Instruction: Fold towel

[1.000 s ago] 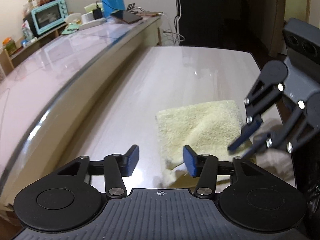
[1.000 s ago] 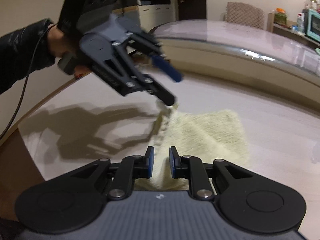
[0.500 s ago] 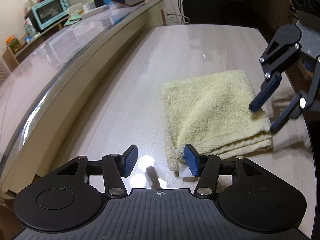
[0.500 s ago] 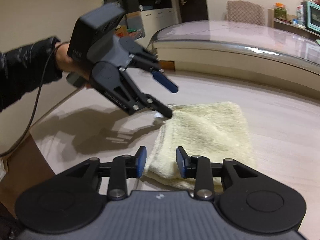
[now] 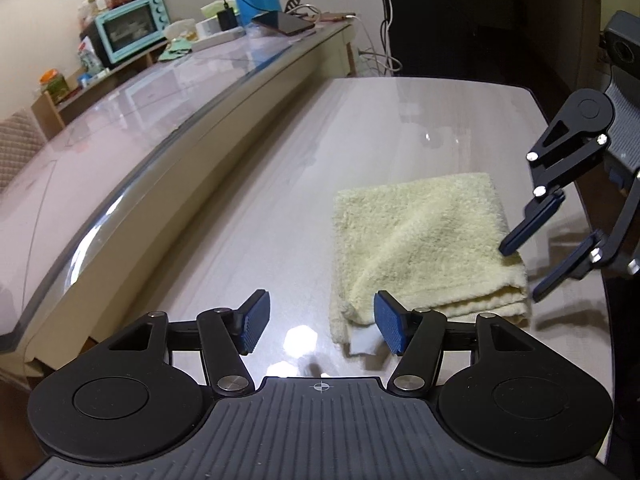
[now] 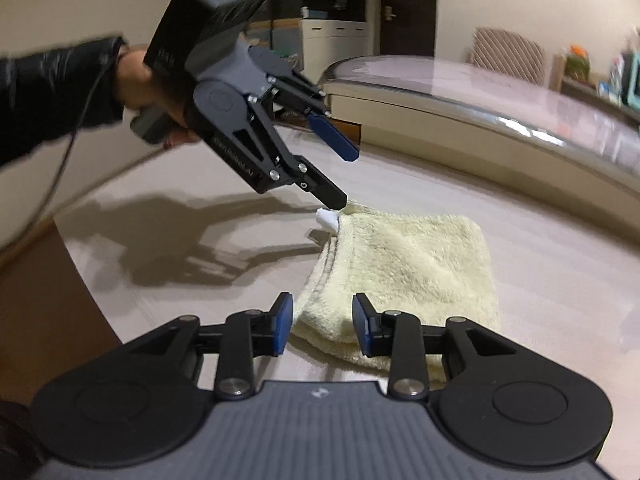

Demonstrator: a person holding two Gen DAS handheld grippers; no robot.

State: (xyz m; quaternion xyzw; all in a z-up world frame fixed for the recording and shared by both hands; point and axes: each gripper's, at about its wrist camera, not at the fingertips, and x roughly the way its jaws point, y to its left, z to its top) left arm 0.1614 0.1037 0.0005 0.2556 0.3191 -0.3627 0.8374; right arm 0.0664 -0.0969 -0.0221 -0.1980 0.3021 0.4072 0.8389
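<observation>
The towel (image 5: 420,248) is now a neat folded pad lying flat on the surface (image 5: 280,200), layered edges stacked at the corner nearest both claws. A second ago the left claw still had a corner pinched and lifted, with the cloth slumped and bunched. Now that corner is down and nothing is hanging from either claw. My read: the last fold has just been laid, and what's left is letting go cleanly and maybe a little tidying.

Left claw (image 5: 320,322): jaws fairly wide and opening, only bare surface and the white tag (image 6: 328,220) at the towel's corner between them. The towel sits ahead and to the right of it, its near corner just beside the right-hand pad (image 5: 390,328). In the right wrist view the lower fingertip is right at that tag; I can't tell whether it's touching or a hair off.

Right claw (image 6: 322,328): jaws narrower and closing, with the towel's near corner in the gap. The pads don't look like they're pressing on it, so I wouldn't call that a grip. The towel spreads ahead of this claw and off to its right.

Further out there's a long glossy counter (image 5: 140,112) beyond the surface, with a teal mini oven (image 5: 130,30) at its far end.

One thing to watch: a closing claw could snag the top layer and undo the fold.
</observation>
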